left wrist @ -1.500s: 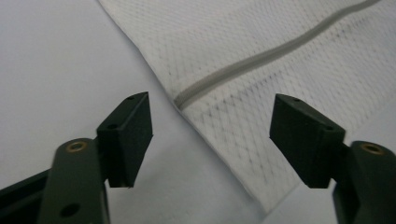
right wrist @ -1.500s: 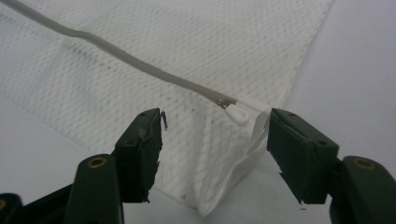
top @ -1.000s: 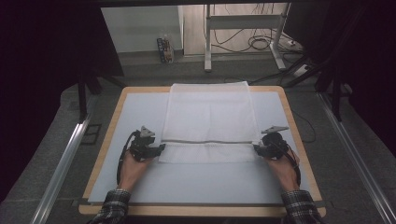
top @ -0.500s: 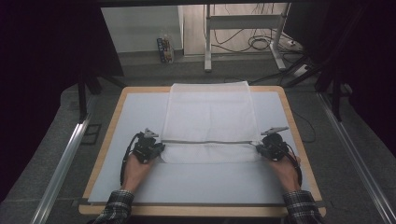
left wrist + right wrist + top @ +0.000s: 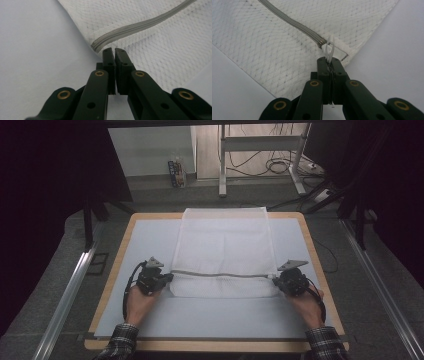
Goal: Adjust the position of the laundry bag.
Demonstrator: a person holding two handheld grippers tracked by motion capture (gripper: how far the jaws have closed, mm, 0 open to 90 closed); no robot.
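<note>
Room behind the counter [image 5: 150,237] is mostly dark; a metal stand and loose cables on the floor at the far side, details hard to make out. Counter has a wood rim and a pale blue-grey top.

Mesh bag [image 5: 225,252], white, lies flat on the middle of the counter, reaching from the far edge down to between the two grippers. Grey zipper [image 5: 222,273] runs across it near the front edge, left to right.

Left gripper [image 5: 167,279] sits at the bag's left end of the zipper, right gripper [image 5: 275,279] at the right end; person's hands and plaid sleeves are cut off at the bottom of the high view. Jaw state is too small to read from above.

Left gripper view: left gripper [image 5: 114,51] with jaws almost pressed together, a thin gap between them, tips just short of the zipper's end [image 5: 96,46] at the bag's edge; whether they catch any mesh I cannot tell.

Right gripper view: right gripper [image 5: 331,59] with jaws pressed together, pinching the thin metal zipper pull [image 5: 329,51], which stands at the zipper's end by the bag's white-taped corner [image 5: 340,47].
</note>
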